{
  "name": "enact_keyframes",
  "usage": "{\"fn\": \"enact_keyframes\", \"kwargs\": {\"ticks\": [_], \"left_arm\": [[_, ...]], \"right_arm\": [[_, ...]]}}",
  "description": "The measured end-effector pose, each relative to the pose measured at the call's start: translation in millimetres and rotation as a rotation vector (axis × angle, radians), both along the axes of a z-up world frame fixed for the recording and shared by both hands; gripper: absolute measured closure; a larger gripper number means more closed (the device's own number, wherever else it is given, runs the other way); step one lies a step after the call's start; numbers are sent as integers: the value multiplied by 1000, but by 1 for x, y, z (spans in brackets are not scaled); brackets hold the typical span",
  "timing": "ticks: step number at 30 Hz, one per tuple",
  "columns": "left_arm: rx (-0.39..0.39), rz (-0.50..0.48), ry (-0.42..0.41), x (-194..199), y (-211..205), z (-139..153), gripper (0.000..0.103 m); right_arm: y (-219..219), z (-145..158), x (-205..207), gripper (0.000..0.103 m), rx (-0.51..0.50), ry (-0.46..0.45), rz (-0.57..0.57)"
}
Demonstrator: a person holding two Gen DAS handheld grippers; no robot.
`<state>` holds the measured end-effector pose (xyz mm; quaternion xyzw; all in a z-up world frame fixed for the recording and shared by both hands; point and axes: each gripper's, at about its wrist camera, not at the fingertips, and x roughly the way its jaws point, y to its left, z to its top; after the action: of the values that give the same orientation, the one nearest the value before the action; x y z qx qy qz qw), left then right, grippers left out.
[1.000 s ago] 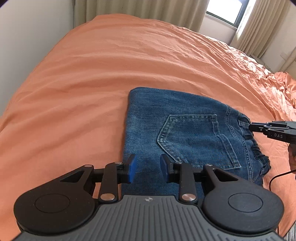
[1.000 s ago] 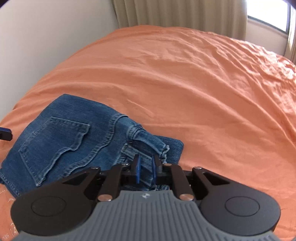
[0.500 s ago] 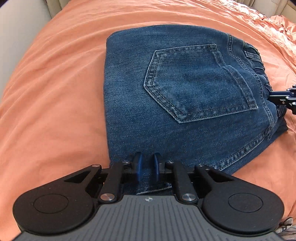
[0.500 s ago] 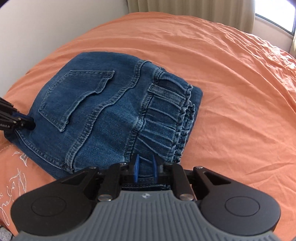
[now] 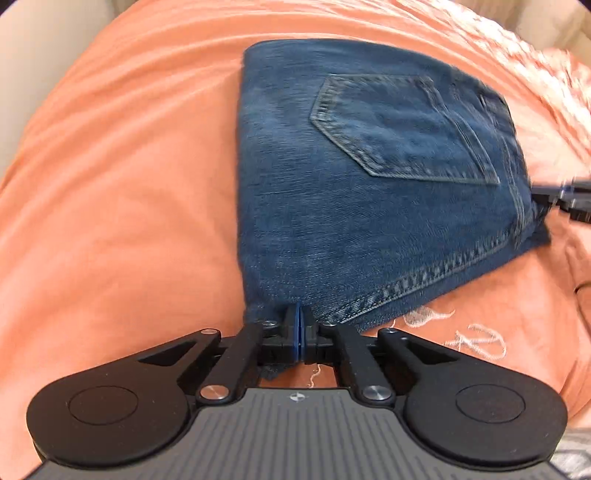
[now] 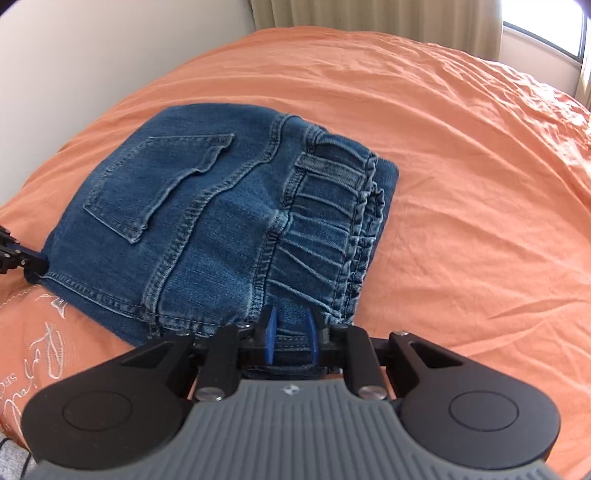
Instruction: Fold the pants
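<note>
The blue denim pants (image 5: 362,192) lie folded into a compact stack on the orange bed, back pocket up; they also show in the right wrist view (image 6: 221,229). My left gripper (image 5: 298,325) is shut on the near corner of the folded stack. My right gripper (image 6: 290,332) is shut on the elastic waistband end of the pants. The right gripper's tip shows at the right edge of the left wrist view (image 5: 565,195). The left gripper's tip shows at the left edge of the right wrist view (image 6: 22,258).
The orange bedsheet (image 6: 461,166) covers the whole bed. A pillowcase with white embroidery (image 5: 472,336) lies under the near edge of the pants. A pale wall (image 6: 92,55) runs along the bed's left side. Curtains and a window (image 6: 546,26) are at the far end.
My left gripper went from open to fully shut on the pants corner. Both grippers have pulled the folded pants toward the near side, over the embroidered pillowcase.
</note>
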<state>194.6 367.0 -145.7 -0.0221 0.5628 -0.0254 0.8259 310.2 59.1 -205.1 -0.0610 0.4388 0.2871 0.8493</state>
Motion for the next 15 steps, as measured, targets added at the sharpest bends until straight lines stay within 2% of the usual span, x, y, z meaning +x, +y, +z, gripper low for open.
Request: {"fn": "enact_keyframes", "kwargs": {"ticks": [4, 7, 8, 10, 13, 15], "left_arm": [[-18, 40, 2, -8, 4, 1, 98], [19, 20, 52, -18, 3, 1, 97], [56, 17, 76, -21, 3, -2, 97], [65, 32, 58, -31, 6, -1, 97], [13, 82, 0, -40, 12, 15, 94], [25, 83, -42, -39, 10, 27, 94]], "right_arm": [[1, 5, -1, 89, -8, 6, 0], [-6, 17, -6, 89, 7, 0, -3], [-11, 20, -9, 86, 20, 0, -10], [-22, 27, -16, 74, 58, -1, -34], [-39, 34, -20, 74, 135, -12, -80], [-42, 38, -14, 74, 154, -13, -109]]}}
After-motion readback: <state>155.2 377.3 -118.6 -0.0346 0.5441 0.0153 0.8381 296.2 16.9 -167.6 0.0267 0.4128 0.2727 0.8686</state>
